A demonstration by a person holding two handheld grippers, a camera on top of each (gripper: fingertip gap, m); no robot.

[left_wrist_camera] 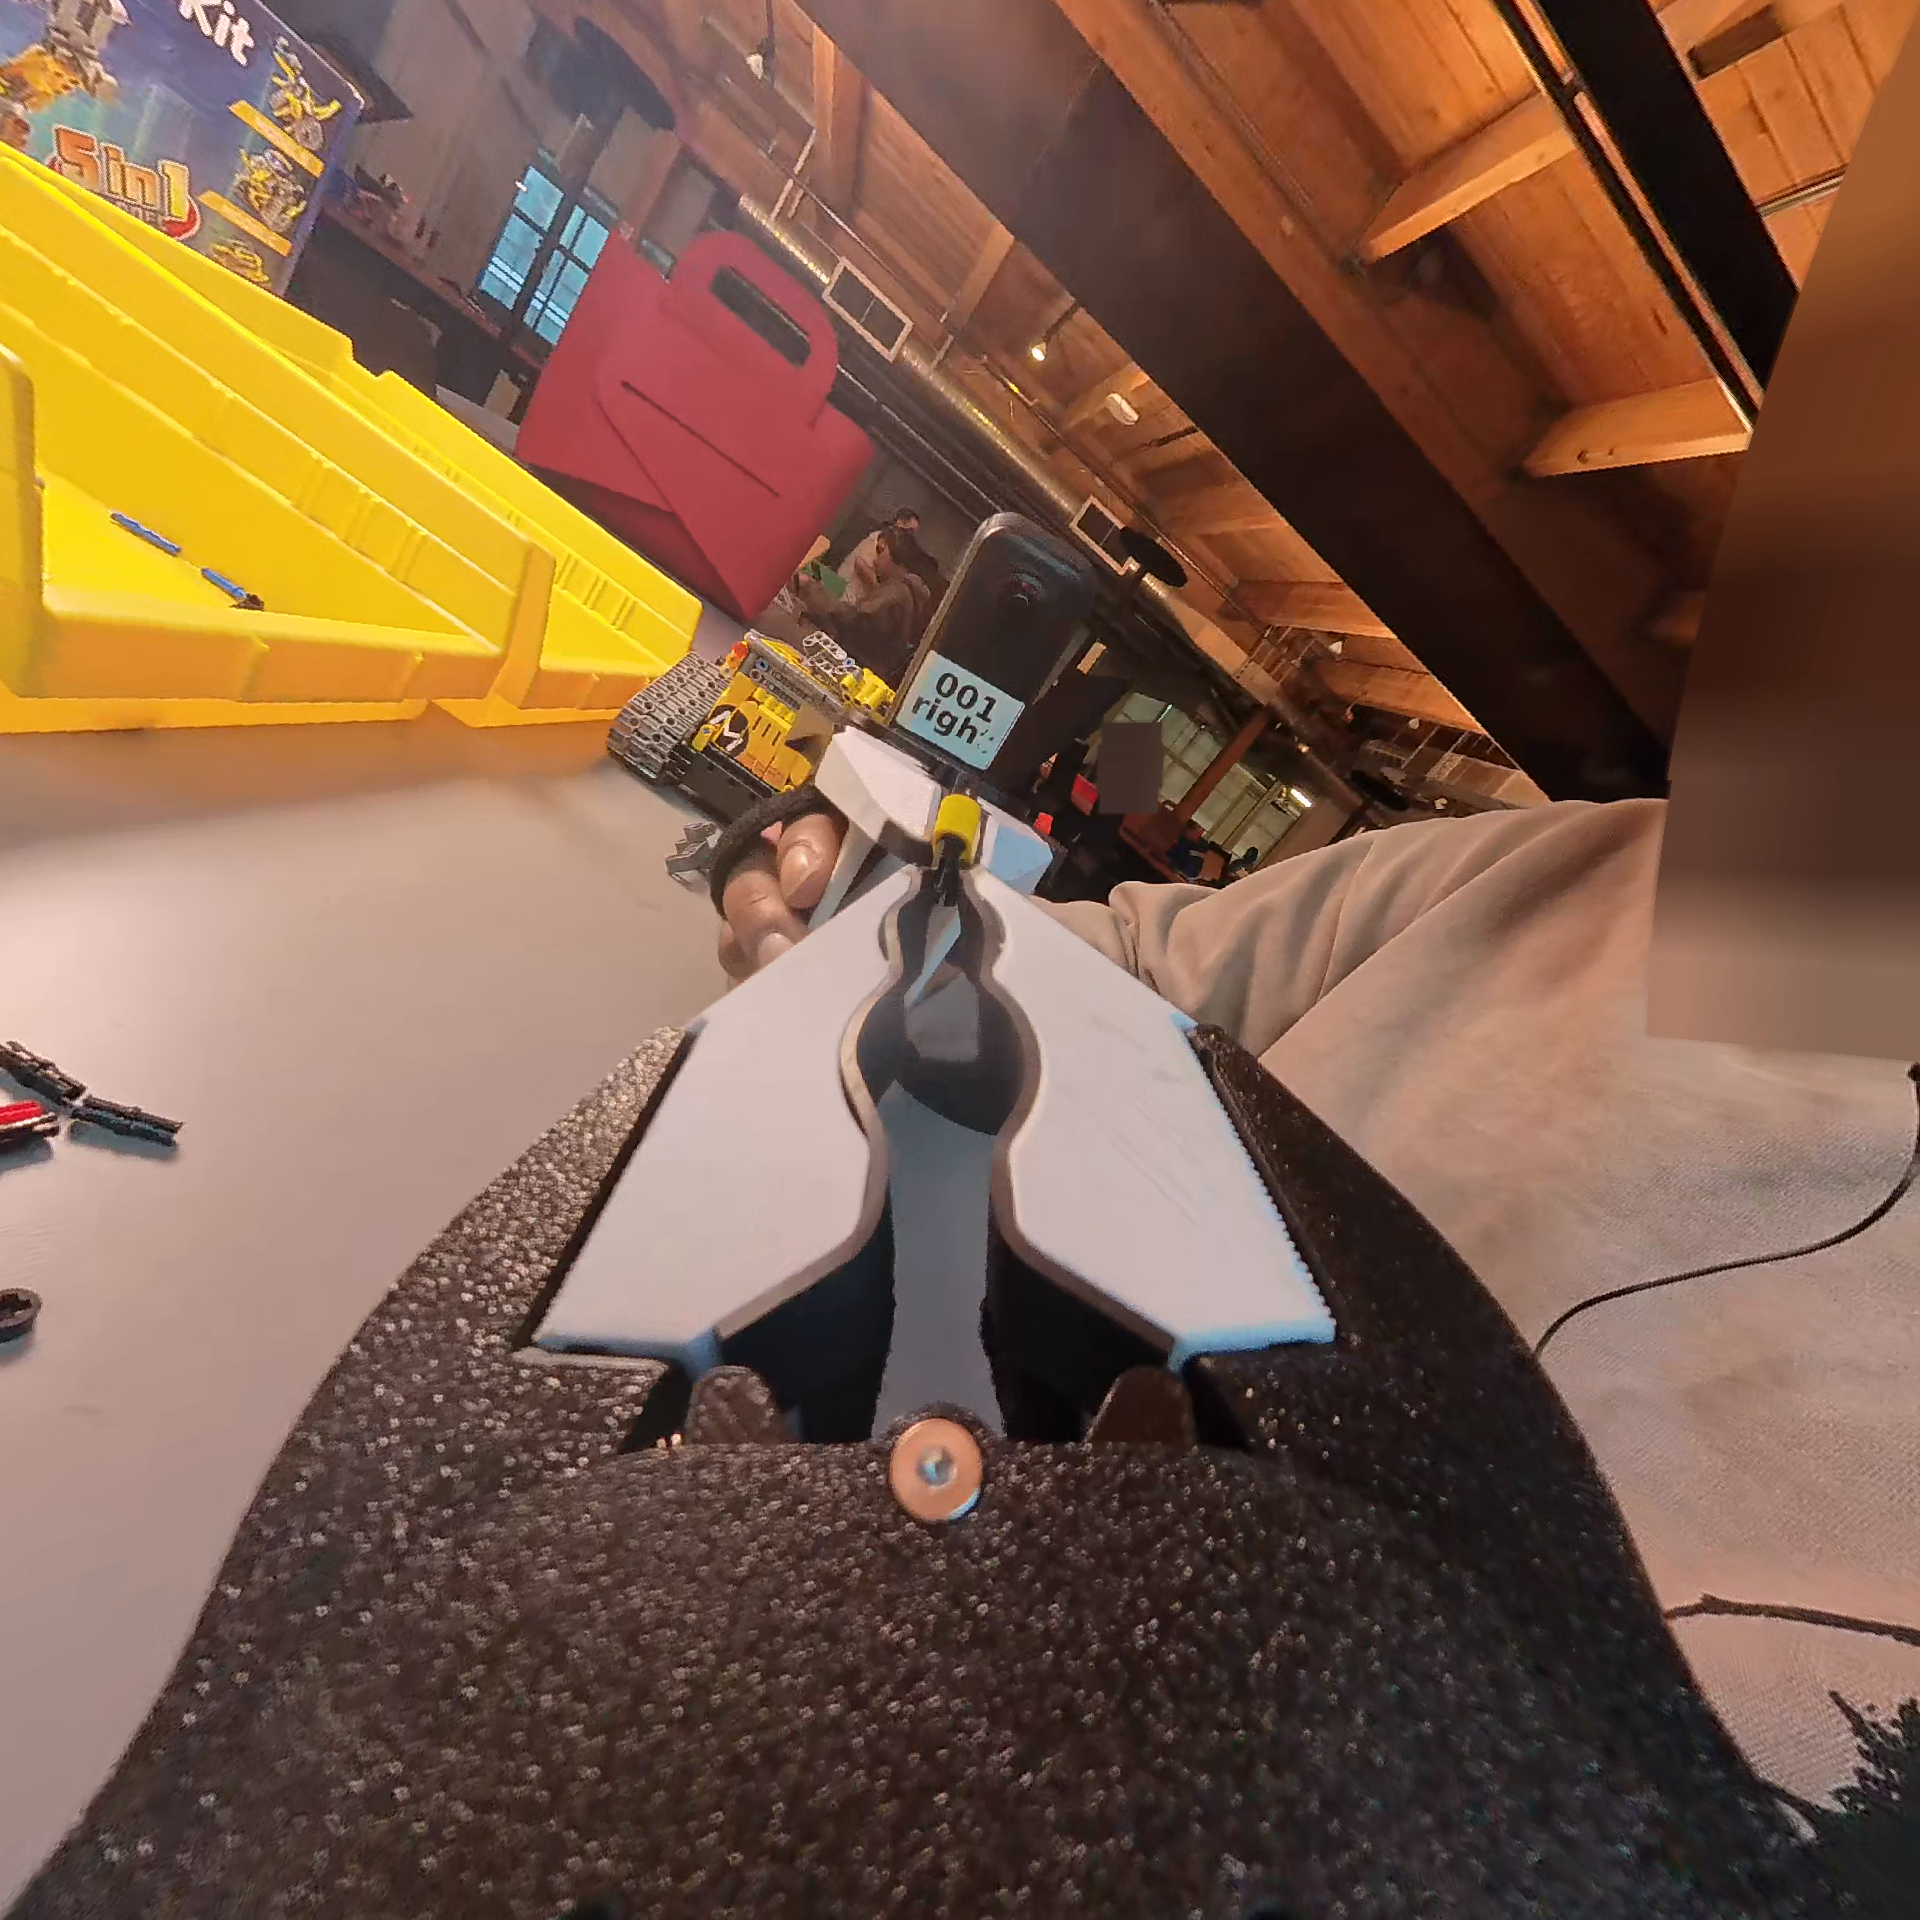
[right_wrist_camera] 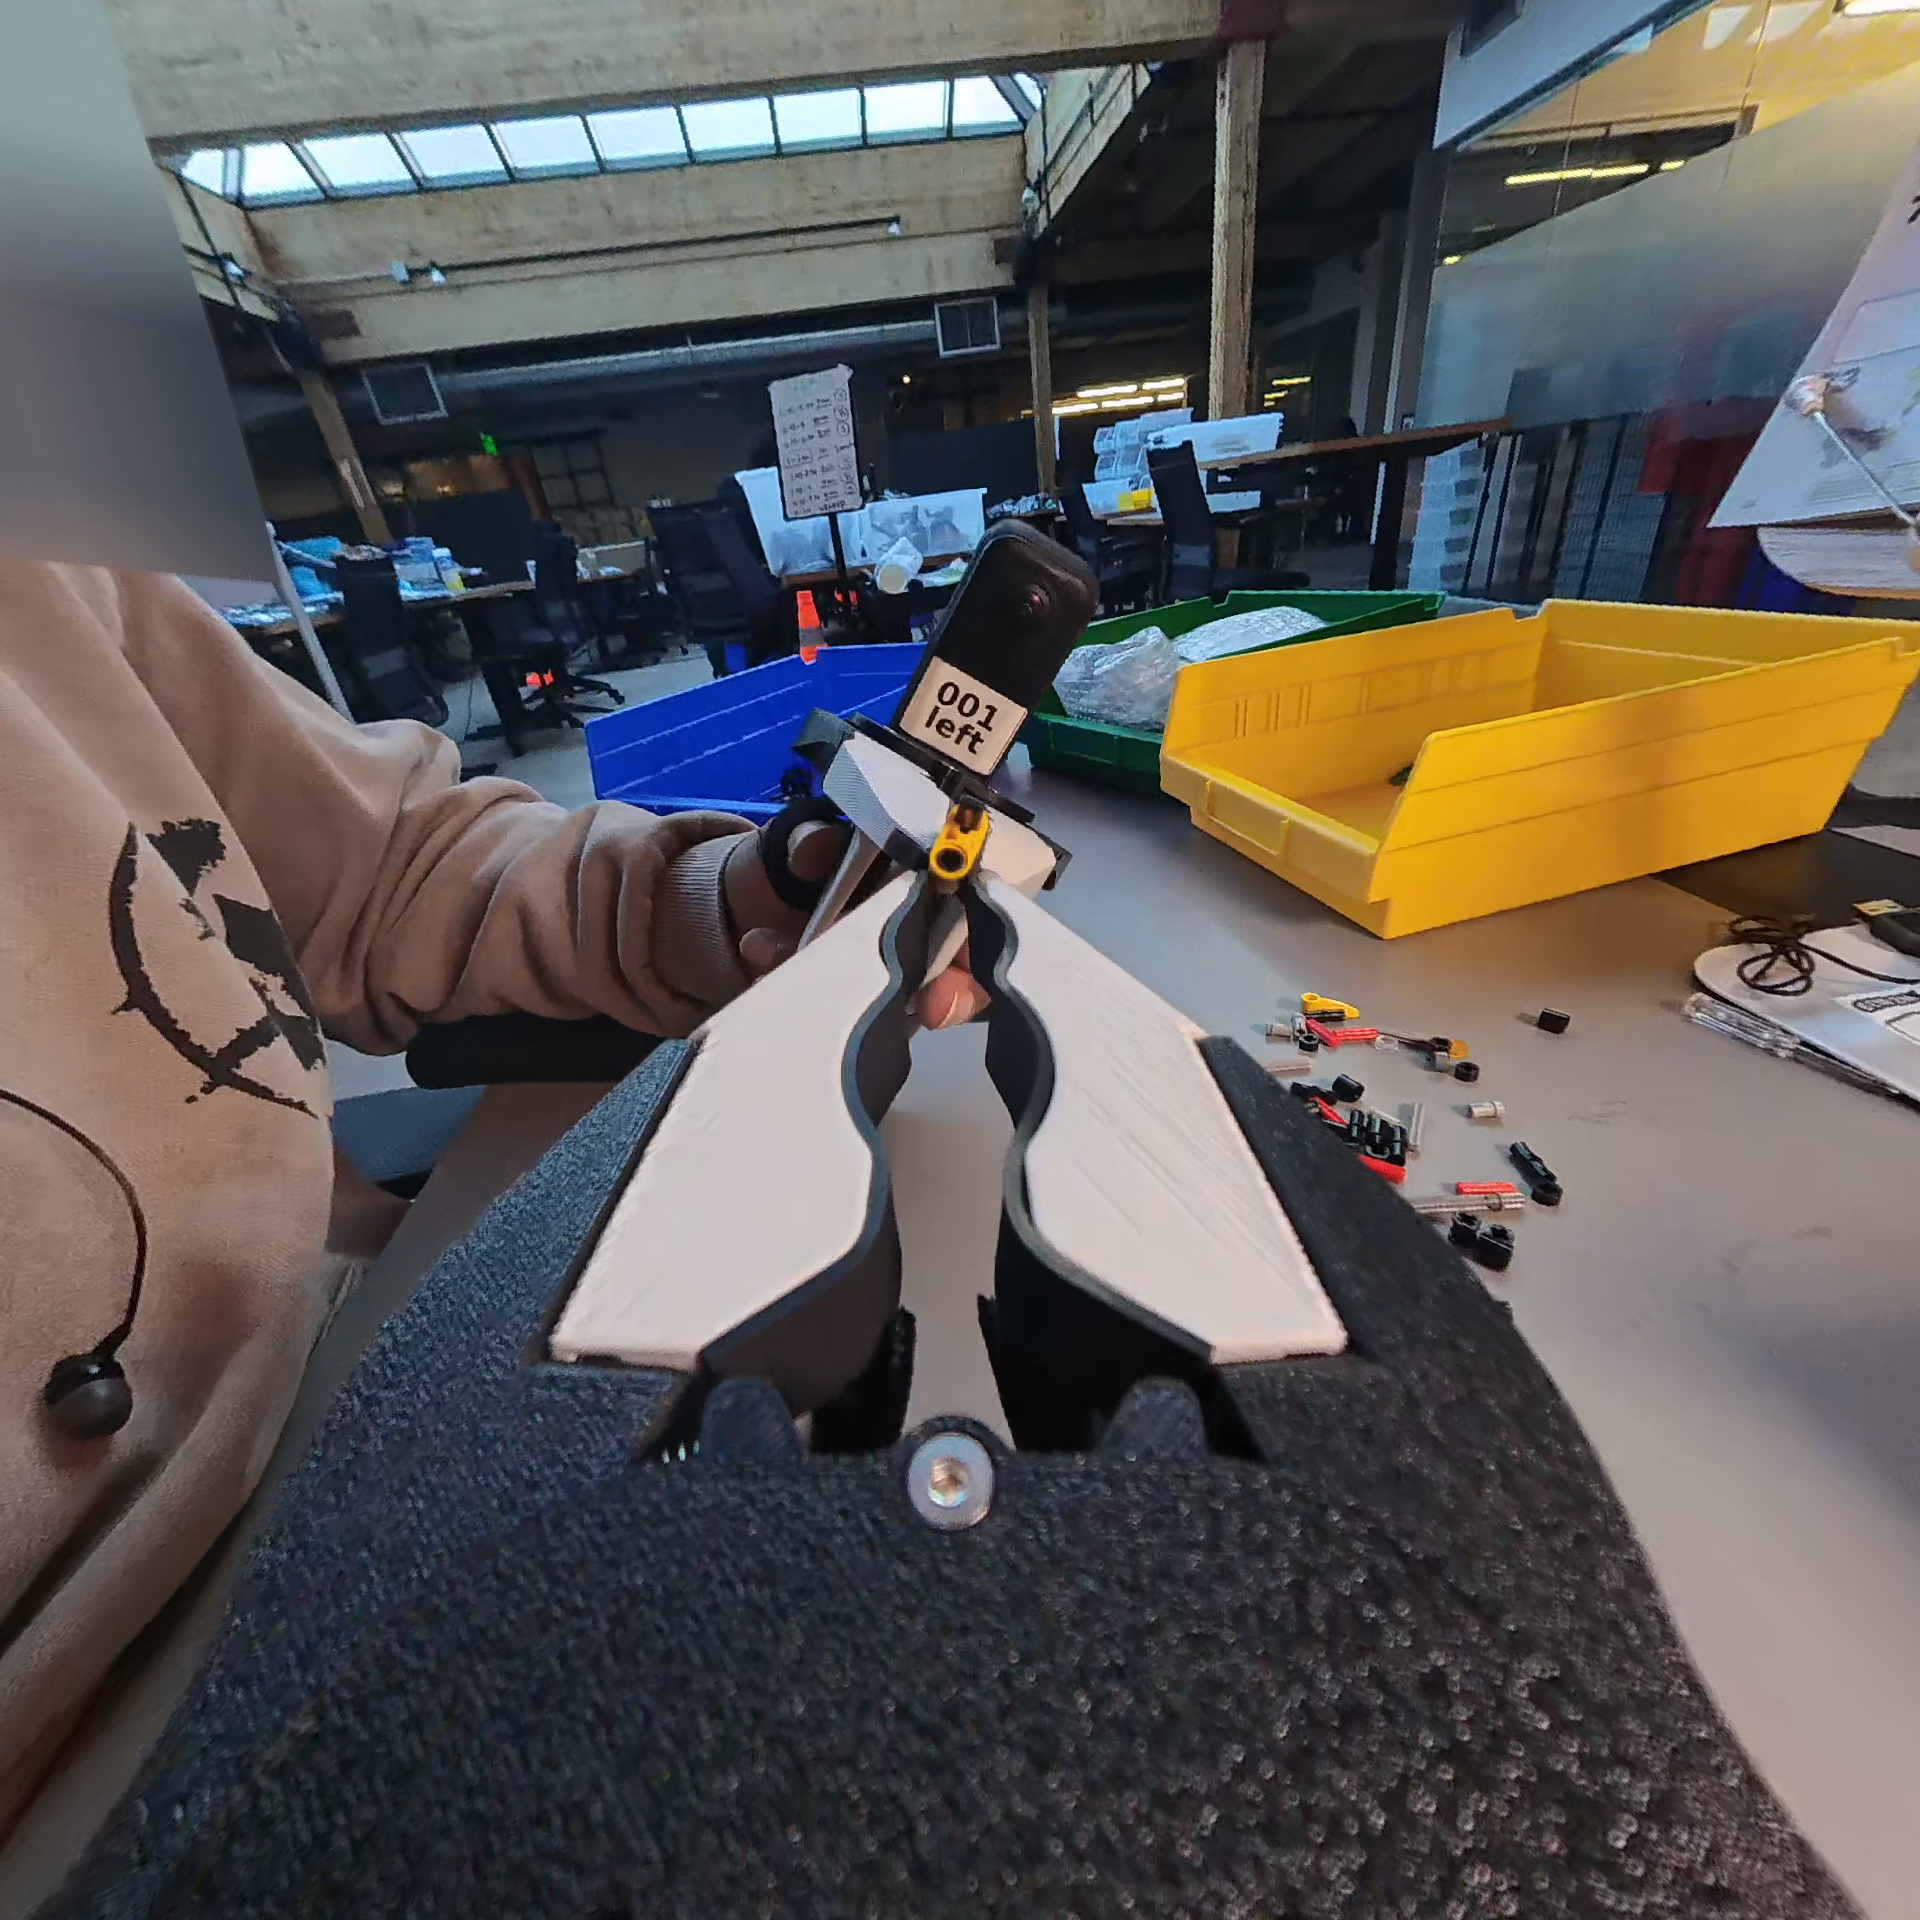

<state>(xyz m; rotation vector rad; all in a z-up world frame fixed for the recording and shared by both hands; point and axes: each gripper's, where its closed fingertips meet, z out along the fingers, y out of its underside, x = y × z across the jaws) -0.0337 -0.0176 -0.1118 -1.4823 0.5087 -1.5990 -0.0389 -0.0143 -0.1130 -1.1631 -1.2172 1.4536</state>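
Observation:
My left gripper (left_wrist_camera: 940, 885) is shut on a short black pin (left_wrist_camera: 943, 878), held well above the grey table (left_wrist_camera: 312, 987). The pin's far end sits in a small yellow connector (left_wrist_camera: 957, 826). My right gripper (right_wrist_camera: 951, 883) faces the left one tip to tip and is shut on that yellow connector (right_wrist_camera: 954, 847), whose round hole faces the right wrist camera. The black pin (right_wrist_camera: 972, 819) shows behind it, running into the left gripper's white fingers (right_wrist_camera: 894, 800). A hand in a beige sleeve holds each gripper.
A yellow bin (left_wrist_camera: 312, 623), a yellow tracked model vehicle (left_wrist_camera: 748, 717) and a red carrier (left_wrist_camera: 707, 436) lie ahead of the left gripper. Blue (right_wrist_camera: 727, 727), green (right_wrist_camera: 1112, 748) and yellow (right_wrist_camera: 1507, 831) bins, loose small parts (right_wrist_camera: 1392, 1122) and booklets (right_wrist_camera: 1818, 1029) show in the right wrist view. Left and right tips are no more than a few centimetres apart.

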